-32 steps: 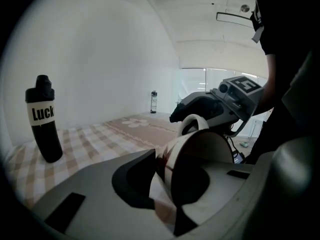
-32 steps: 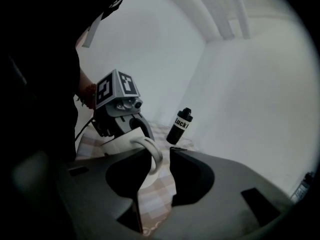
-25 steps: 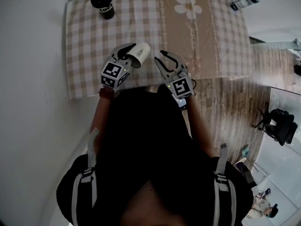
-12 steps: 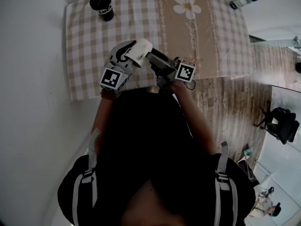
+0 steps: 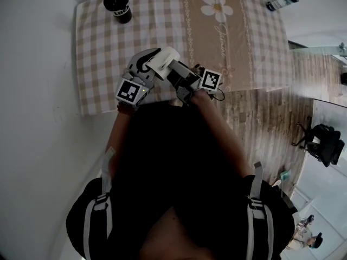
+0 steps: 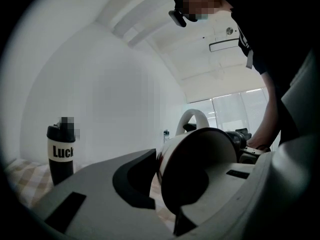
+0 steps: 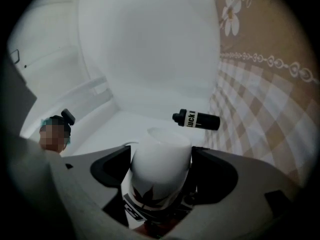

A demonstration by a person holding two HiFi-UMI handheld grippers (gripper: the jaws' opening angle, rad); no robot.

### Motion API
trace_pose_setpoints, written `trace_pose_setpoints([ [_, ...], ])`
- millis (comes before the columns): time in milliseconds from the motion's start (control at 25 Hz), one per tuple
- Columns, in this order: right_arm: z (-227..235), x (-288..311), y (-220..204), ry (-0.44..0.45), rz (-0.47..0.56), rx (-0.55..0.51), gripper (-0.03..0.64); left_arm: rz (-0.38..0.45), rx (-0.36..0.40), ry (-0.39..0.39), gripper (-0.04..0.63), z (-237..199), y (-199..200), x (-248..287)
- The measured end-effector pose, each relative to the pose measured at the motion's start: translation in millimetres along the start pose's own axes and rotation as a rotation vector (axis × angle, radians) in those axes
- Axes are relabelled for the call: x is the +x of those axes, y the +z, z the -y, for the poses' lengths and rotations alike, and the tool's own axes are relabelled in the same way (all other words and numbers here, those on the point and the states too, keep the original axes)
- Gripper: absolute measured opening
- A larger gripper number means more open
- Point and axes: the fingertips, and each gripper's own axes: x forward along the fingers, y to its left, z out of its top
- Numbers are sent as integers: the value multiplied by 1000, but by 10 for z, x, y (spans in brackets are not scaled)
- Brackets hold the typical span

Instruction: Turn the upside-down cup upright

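While it hangs above the near edge of the table, the white cup (image 5: 166, 58) lies on its side, neither mouth-down nor upright. Its open mouth faces back along the left tool (image 5: 152, 64) and its handle arches on top in the left gripper view. The left tool is closed narrow on the cup's wall at the rim, with one jaw reaching into the mouth and the other against the outside. The right tool (image 7: 161, 159) meets the cup from the person's right, rolled onto its side. Its jaws have just been opening and stand wide, one on each side of the cup's body close to the wall, with no clear press on it. A dark leaf print shows on the cup wall nearest that tool. Beneath them the table (image 5: 97, 47) wears a beige checked cloth with a daisy print (image 5: 217, 7). A black bottle (image 5: 118, 5) lettered "Luck" stands well apart at the far left corner.
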Motion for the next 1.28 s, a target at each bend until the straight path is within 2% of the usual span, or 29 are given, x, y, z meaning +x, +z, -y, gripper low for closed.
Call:
trace_pose_setpoints([
  [160, -41, 37, -2, 40, -9, -6, 387, 13, -9, -16, 34, 37, -17, -7],
  [440, -34, 14, 16, -6, -6, -113, 377, -6, 7, -67, 34, 58, -41, 14],
  [640, 32, -57, 109, -36, 29, -113, 376, -58, 7, -162, 92, 128, -71, -15],
  [760, 72, -140, 205, -67, 36, -136, 376, -90, 15, -210, 100, 169, -106, -60],
  [1000, 119, -253, 439, -174, 46, -326, 376, -134, -27, -204, 97, 142, -108, -223],
  [1120, 142, -285, 520, -240, 46, -418, 376, -128, -46, -210, 97, 198, -15, -253],
  [1280, 164, -294, 530, -301, 22, -539, 376, -161, 28, -223, 101, 255, 19, -159],
])
